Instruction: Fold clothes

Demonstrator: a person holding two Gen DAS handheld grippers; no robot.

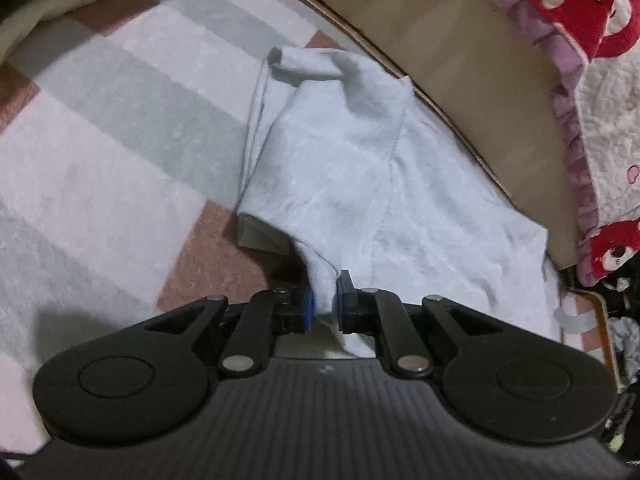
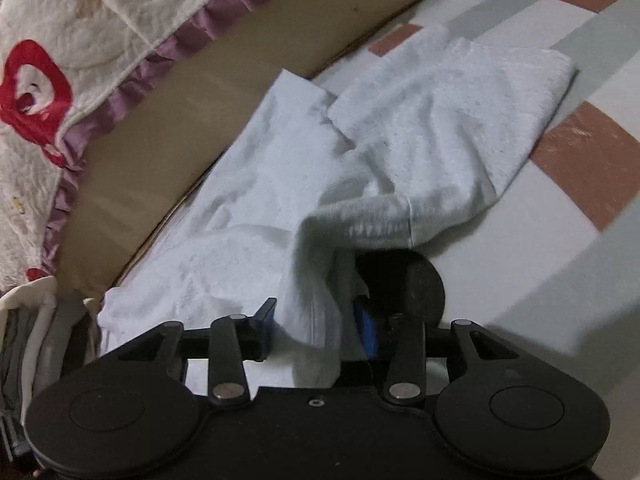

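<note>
- Pale blue-grey knitted garment (image 1: 340, 168) lies crumpled on a checked bedsheet of white, grey and brick-red squares (image 1: 100, 152), with its far edge against a tan cardboard panel (image 1: 460, 40)
- Part of this garment is lifted off the sheet: a near fold rises as a taut ridge into the left gripper (image 1: 325, 308), whose blue pads (image 1: 308, 312) are pinched tight on the cloth
- In the right wrist view the same cloth (image 2: 400, 128) drapes down between the fingers of the right gripper (image 2: 316, 328); its jaws stand about half apart, and the fold fills the gap, touching the blue pad (image 2: 370, 332) on the right, so whether it truly squeezes I cannot tell
- Step in hand, as I judge it: both tools have taken up a near edge to carry it over for a fold
- Next move likely calls for a firm hold on the right side, then lifting both ends evenly and drawing the edge across to the far side so the layers land flat
- Beyond the cardboard, a cream quilt with a purple frill and red bear prints (image 1: 592, 20) hangs at the far right
</note>
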